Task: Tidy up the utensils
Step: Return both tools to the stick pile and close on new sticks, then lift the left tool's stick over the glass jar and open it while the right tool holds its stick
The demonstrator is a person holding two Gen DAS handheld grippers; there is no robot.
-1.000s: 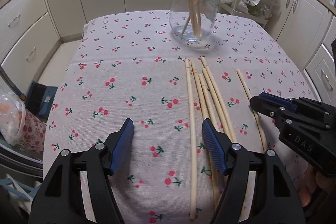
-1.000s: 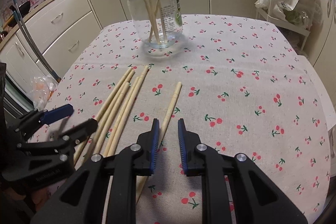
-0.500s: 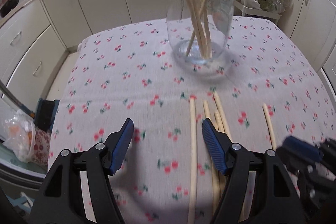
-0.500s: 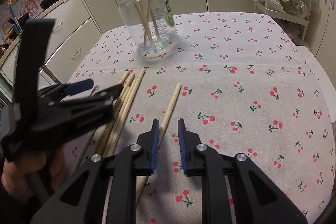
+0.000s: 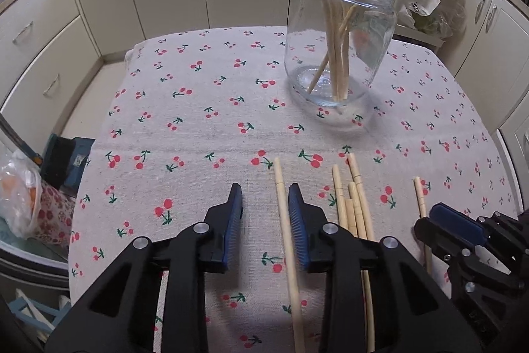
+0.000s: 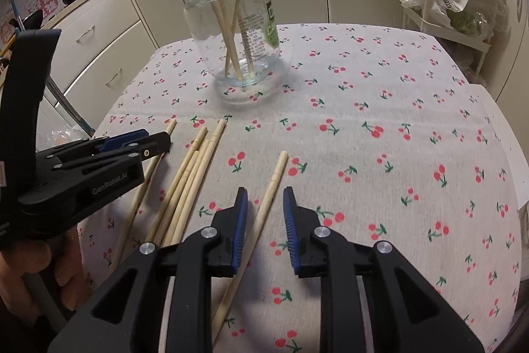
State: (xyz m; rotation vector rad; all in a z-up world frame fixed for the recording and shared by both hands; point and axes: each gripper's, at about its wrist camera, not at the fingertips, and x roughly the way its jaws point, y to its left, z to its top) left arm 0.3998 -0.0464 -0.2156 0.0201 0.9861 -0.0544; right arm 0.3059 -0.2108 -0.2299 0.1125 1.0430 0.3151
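My left gripper (image 5: 264,214) hovers low over the surface (image 5: 198,128), which wears a cherry-print cloth. Its jaws have just been closing to a narrow gap, and one loose chopstick (image 5: 287,240) lies between them, right beside the right-hand pad (image 5: 297,220); I cannot tell whether that pad touches it, and the other pad stands clear of it. My right gripper (image 6: 264,220) is also narrow, with a single chopstick (image 6: 264,214) lying in the gap, neither pad pressing on it. Between the two grippers lies a bundle of chopsticks (image 6: 188,184), side by side on the cloth. Beyond them stands a clear glass jar (image 6: 233,32), upright, with several chopsticks (image 6: 228,22) leaning inside it.
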